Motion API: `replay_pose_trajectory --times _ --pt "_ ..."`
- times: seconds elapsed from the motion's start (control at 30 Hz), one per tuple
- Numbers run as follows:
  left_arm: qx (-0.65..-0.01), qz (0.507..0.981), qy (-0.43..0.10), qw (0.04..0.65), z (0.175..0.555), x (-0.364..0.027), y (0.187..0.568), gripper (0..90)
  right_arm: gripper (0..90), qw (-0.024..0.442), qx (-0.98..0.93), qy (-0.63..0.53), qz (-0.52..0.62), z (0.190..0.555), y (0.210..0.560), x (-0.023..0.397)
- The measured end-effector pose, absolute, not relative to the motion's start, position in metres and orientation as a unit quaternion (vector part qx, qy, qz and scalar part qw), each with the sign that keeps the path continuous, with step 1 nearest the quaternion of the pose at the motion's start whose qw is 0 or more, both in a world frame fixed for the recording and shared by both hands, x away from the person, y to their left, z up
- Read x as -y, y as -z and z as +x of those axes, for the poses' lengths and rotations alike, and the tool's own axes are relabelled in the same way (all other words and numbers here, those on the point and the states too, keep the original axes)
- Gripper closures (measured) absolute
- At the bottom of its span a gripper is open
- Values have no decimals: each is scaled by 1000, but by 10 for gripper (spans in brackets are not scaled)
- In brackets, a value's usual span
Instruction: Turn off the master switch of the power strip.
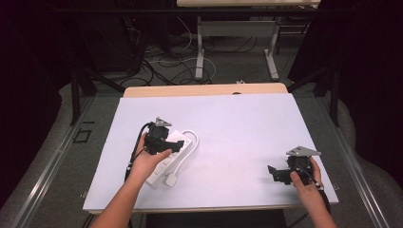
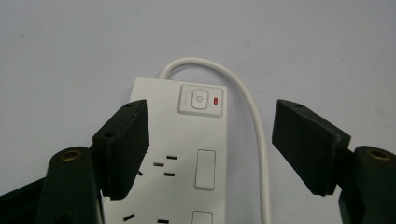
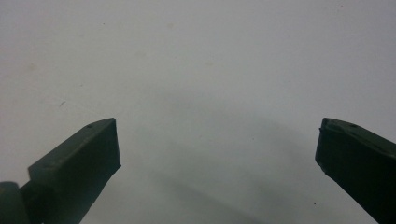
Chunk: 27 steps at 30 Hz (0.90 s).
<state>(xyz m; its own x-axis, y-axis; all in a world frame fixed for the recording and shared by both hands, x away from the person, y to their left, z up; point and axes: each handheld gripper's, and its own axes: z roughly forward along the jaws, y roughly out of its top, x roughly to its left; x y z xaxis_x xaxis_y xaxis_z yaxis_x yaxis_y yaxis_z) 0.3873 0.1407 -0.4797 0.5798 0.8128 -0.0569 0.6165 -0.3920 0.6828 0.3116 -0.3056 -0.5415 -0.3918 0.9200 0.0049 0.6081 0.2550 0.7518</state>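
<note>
Here, the left hand-held gripper (image 2: 210, 154) hangs over the white power strip (image 2: 187, 154) with its jaws spread, the pads clear of the casing; the strip's switch (image 2: 198, 100) lies just ahead of them, and its cable (image 2: 254, 126) loops past the right jaw. The right hand-held gripper (image 3: 217, 154), well apart, holds spread jaws above bare desk (image 3: 201, 60).

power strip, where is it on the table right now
In the high view the white power strip lies on the left half of the table, under the open left gripper; its cable loops along its right side, its plug at its near end.
</note>
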Motion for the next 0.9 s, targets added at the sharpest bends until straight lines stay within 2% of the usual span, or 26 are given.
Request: replay_pose_trajectory --times 0.5,0.8,0.9 --pt "-435 811 -145 364 373 -152 469 233 0 230 -761 -344 499 311 541 306" --pt "-455 793 -149 378 362 -164 465 151 0 227 -761 -347 499 311 541 306" --pt "-461 787 -149 382 359 -170 465 92 0 229 -761 -347 498 311 541 306"
